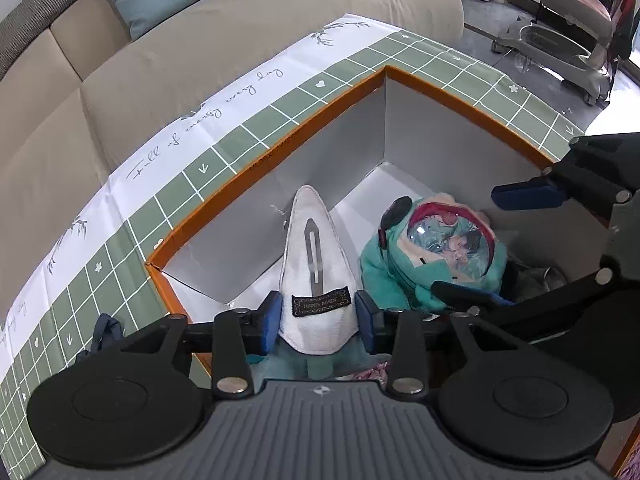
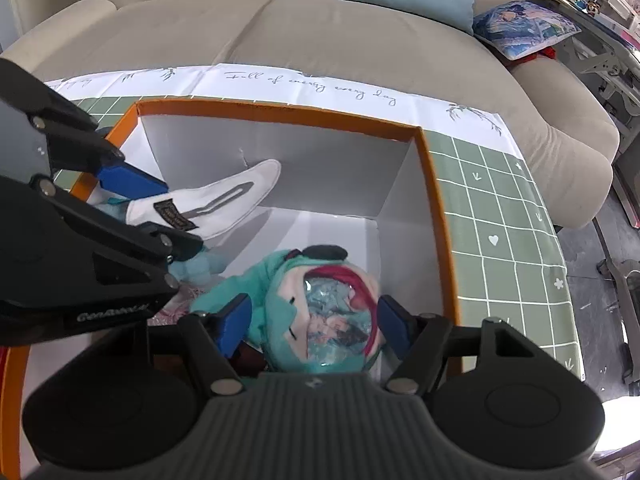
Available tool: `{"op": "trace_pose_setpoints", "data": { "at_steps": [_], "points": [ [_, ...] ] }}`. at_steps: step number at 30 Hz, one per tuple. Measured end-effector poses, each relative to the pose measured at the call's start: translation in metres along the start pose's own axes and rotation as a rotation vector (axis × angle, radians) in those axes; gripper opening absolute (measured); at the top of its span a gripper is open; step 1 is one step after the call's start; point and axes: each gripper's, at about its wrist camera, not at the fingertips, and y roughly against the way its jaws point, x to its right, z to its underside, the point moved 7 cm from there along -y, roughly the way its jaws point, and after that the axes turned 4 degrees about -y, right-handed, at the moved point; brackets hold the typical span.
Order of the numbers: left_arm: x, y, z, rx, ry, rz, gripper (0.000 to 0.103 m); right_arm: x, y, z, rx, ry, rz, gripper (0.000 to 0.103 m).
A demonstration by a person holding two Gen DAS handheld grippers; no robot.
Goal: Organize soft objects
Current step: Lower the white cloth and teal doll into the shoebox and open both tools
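Box: orange-rimmed cardboard box with grey inner walls (image 1: 384, 120), on a green checked tablecloth (image 1: 224, 152) over the table.
White item: white terry-cloth pointed piece with a black label (image 1: 316, 264), by the box's left wall, tip up.
Left gripper (image 1: 318, 316): blue pads flank the white piece; whether they press I cannot tell.
Plush: teal plush pouch with clear window (image 2: 320, 312), on the box floor nearer its right wall.
Right gripper (image 2: 312, 326): jaws wide, either side of the plush; contact unclear.
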Motion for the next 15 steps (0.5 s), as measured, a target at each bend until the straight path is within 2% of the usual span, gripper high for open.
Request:
{"op": "trace_pose_setpoints", "data": {
  "at_steps": [4, 11, 13, 15],
  "points": [
    [0.001, 0.005, 0.0, 0.014, -0.015, -0.015, 0.06, -0.001, 0.003, 0.002, -0.004, 0.002, 0.004, 0.072],
    [-0.001, 0.021, 0.0, 0.041, -0.024, -0.038, 0.061, -0.005, 0.02, 0.003, 0.01, 0.003, -0.004, 0.073],
    [-0.002, 0.029, 0.001, 0.052, -0.017, -0.04, 0.062, -0.007, 0.026, 0.003, 0.017, 0.006, -0.002, 0.08],
    [-0.004, 0.039, 0.002, 0.07, -0.008, -0.042, 0.061, -0.01, 0.034, 0.003, 0.03, 0.006, -0.003, 0.081]
  ]
}}
